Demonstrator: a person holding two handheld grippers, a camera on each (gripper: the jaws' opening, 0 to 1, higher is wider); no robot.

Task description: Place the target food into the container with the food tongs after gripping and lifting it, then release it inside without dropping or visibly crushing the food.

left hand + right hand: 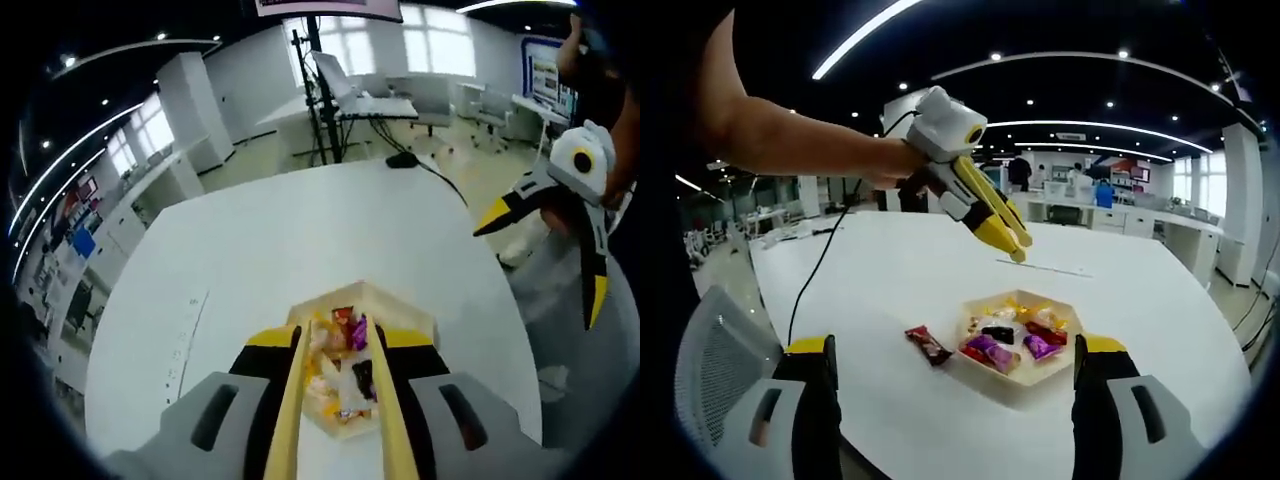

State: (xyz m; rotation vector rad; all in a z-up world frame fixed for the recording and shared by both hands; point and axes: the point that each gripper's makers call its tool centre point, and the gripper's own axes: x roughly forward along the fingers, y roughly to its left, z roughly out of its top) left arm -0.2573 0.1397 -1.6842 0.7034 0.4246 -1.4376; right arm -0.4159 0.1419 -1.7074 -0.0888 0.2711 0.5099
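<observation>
While the left gripper (1018, 243) hangs in the air above the far side of the white table (890, 290), its yellow-tipped jaws point down toward the tray (1012, 381) and look nearly pressed together at the tips, with nothing between them. In the left gripper view, two pale tong-like blades run forward along these jaws, and the tray of wrapped sweets sits framed between them.

The right gripper (955, 370) is spread wide, its jaws rising at the two lower corners of its own view, holding nothing. In the left gripper view it shows at the right edge (545, 205), off the table's rim.

One loose sweet (929, 345), dark red wrapper, lies flat on the table just beside the tray's left edge, apart from it. Its long axis runs slantwise, one end toward the tray, the other toward the far left.

Judgement: this loose piece is likely the target. It lies below and nearer than the left gripper's tips, a short drop away. The right gripper is low and close too, but the piece sits left of its centre line. Whichever goes, the jaws should straddle the sweet across its short side.
</observation>
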